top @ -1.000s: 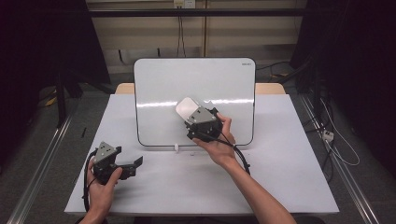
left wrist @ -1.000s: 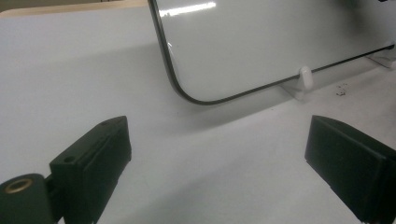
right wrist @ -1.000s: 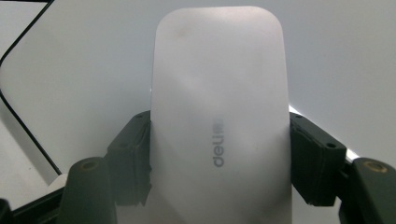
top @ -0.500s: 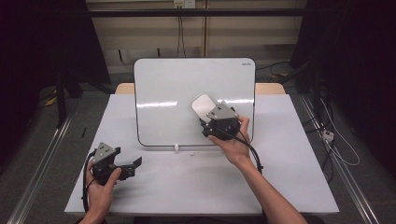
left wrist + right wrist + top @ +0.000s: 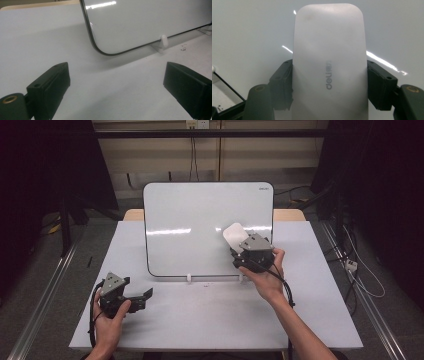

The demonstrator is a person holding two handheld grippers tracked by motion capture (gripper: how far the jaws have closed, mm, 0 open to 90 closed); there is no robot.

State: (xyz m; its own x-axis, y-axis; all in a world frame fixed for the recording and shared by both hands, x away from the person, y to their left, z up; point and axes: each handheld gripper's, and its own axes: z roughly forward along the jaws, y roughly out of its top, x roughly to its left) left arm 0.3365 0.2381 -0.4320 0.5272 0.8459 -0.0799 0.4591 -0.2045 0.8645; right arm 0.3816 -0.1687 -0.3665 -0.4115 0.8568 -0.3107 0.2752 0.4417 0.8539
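While eraser (image 5: 329, 67) (logo legible close-up) clamped, left gripper (image 5: 145, 296) gapes.

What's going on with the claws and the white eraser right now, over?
Right claw shut on white eraser, pressed flat against whiteboard. Left claw open, empty, low over the table. Nothing blocking the board face. Over.

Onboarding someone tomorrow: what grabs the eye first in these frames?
The whiteboard propped upright at the table's middle stands out. Next, the white eraser clamped in the right gripper, held against the board's lower right area. The left gripper sits low at the table's near left, jaws wide open and holding nothing.
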